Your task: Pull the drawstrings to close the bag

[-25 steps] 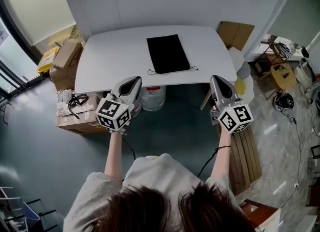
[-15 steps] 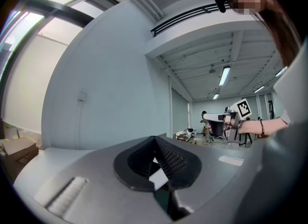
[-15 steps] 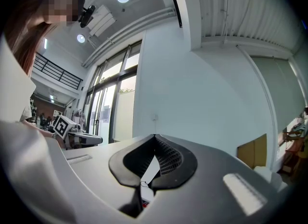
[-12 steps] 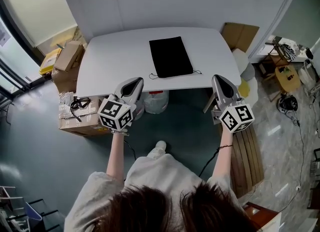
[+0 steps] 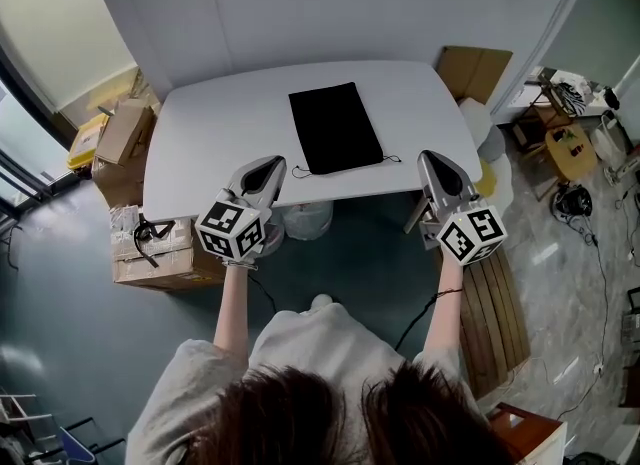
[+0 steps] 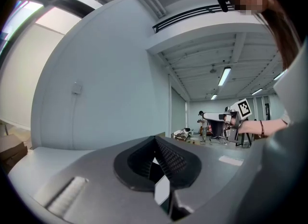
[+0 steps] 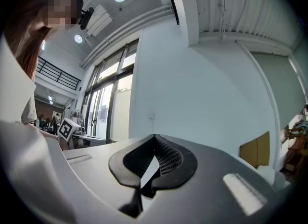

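Observation:
A black drawstring bag (image 5: 335, 128) lies flat on the white table (image 5: 210, 133), its mouth toward the near edge. Thin cords stick out at both near corners, the left cord (image 5: 299, 171) and the right cord (image 5: 394, 160). My left gripper (image 5: 267, 163) is shut and empty, level, over the table's near edge, left of the bag. My right gripper (image 5: 431, 158) is shut and empty at the table's near right corner. The left gripper view shows shut jaws (image 6: 155, 138) against a bare wall. The right gripper view shows the same (image 7: 155, 136). Neither gripper view shows the bag.
Cardboard boxes (image 5: 125, 138) stand on the floor left of the table, another box (image 5: 475, 68) at the back right. A clear jug (image 5: 300, 218) sits under the table. A slatted wooden bench (image 5: 495, 298) lies at the right, with clutter and cables beyond.
Both grippers have moved forward toward the table; its near edge now lies at their tips. The bag has not moved on the table. Both stay shut.

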Action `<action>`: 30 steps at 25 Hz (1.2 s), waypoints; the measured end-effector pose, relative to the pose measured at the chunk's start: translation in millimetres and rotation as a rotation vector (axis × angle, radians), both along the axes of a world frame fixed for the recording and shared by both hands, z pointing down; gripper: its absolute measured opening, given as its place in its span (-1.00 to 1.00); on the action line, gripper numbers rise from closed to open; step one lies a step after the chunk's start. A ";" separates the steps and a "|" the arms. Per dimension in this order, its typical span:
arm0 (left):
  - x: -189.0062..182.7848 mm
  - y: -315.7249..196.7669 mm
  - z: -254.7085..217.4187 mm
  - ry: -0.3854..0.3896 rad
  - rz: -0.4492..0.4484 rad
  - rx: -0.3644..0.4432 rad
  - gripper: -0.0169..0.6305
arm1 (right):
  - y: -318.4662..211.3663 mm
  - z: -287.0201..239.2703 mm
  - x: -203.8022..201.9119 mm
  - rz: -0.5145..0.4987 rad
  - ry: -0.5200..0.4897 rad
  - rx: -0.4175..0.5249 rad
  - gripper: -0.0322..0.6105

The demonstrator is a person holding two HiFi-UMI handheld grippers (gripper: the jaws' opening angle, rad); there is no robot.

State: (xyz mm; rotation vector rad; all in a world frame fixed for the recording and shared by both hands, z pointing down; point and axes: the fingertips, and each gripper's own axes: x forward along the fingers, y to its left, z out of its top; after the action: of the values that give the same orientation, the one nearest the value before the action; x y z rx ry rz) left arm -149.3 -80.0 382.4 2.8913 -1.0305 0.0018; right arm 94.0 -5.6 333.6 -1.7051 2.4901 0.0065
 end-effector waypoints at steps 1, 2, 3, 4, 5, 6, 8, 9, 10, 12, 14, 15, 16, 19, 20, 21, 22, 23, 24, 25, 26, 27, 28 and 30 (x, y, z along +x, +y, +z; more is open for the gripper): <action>1.3 -4.7 0.3 0.000 0.003 0.000 -0.97 | -3.9 0.1 0.9 0.002 0.001 -0.001 -0.86; 2.4 -9.1 0.4 0.001 0.006 0.001 -0.97 | -7.9 0.3 2.1 0.005 0.003 -0.001 -0.86; 3.1 -13.4 0.6 0.002 0.009 0.002 -0.97 | -11.7 0.4 3.1 0.008 0.004 -0.002 -0.86; 3.3 -17.7 0.8 0.003 0.010 0.002 -0.97 | -15.6 0.5 3.6 0.010 0.004 -0.004 -0.86; 3.2 -22.1 1.0 0.005 0.012 0.001 -0.97 | -19.7 0.7 3.8 0.013 0.006 -0.007 -0.86; 3.1 -26.7 1.3 0.007 0.013 0.000 -0.97 | -24.0 1.4 3.9 0.016 0.008 -0.010 -0.86; 4.0 -34.4 2.9 0.011 0.017 -0.003 -0.97 | -31.3 4.0 4.3 0.021 0.012 -0.019 -0.86; 4.4 -37.3 4.2 0.013 0.019 -0.004 -0.97 | -34.0 5.7 4.8 0.023 0.013 -0.023 -0.86; 4.9 -40.0 5.4 0.015 0.021 -0.007 -0.97 | -36.2 7.3 5.5 0.026 0.012 -0.026 -0.86; 6.7 -45.0 7.2 0.016 0.026 -0.011 -0.97 | -40.3 9.3 7.4 0.034 0.006 -0.028 -0.86; 9.0 -48.6 9.6 0.010 0.033 -0.013 -0.97 | -43.8 11.5 9.2 0.041 -0.001 -0.029 -0.86; 9.8 -50.0 11.2 0.007 0.036 -0.015 -0.97 | -45.4 13.1 10.2 0.043 -0.004 -0.030 -0.86; 10.7 -51.4 12.9 0.005 0.038 -0.018 -0.97 | -47.1 14.7 11.4 0.044 -0.006 -0.032 -0.86; 12.8 -57.1 15.3 0.002 0.039 -0.022 -0.97 | -54.4 17.2 15.3 0.050 -0.014 -0.037 -0.86; 12.7 -59.3 15.8 0.002 0.037 -0.023 -0.97 | -57.3 17.8 15.7 0.050 -0.016 -0.038 -0.86; 12.4 -61.2 16.7 0.002 0.034 -0.024 -0.97 | -60.1 18.6 15.8 0.049 -0.018 -0.041 -0.86; 12.3 -62.8 18.1 0.003 0.031 -0.028 -0.97 | -62.8 19.8 16.1 0.048 -0.018 -0.044 -0.86; 12.6 -64.2 19.8 0.003 0.030 -0.033 -0.97 | -65.6 20.9 16.7 0.045 -0.019 -0.047 -0.86; 13.4 -65.4 21.5 0.001 0.032 -0.040 -0.97 | -68.6 21.8 17.7 0.043 -0.019 -0.049 -0.86; 14.6 -66.9 23.1 -0.001 0.034 -0.048 -0.97 | -72.2 22.3 19.2 0.040 -0.020 -0.050 -0.86; 15.9 -69.0 24.4 -0.004 0.034 -0.052 -0.97 | -76.4 22.8 21.0 0.037 -0.022 -0.051 -0.86; 17.2 -71.7 25.2 -0.006 0.030 -0.054 -0.97 | -81.3 23.2 23.0 0.032 -0.023 -0.053 -0.86; 18.5 -75.0 25.8 -0.008 0.023 -0.055 -0.97 | -86.7 23.7 25.2 0.026 -0.023 -0.055 -0.86; 21.3 -83.1 26.1 -0.009 0.003 -0.055 -0.97 | -99.2 24.8 29.8 0.009 -0.022 -0.060 -0.86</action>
State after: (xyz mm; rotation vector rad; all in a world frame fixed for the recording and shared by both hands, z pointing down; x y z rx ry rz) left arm -128.0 -163.1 408.5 2.8458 -1.0116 0.0426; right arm 123.8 -104.8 358.4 -1.7290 2.4908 -0.0861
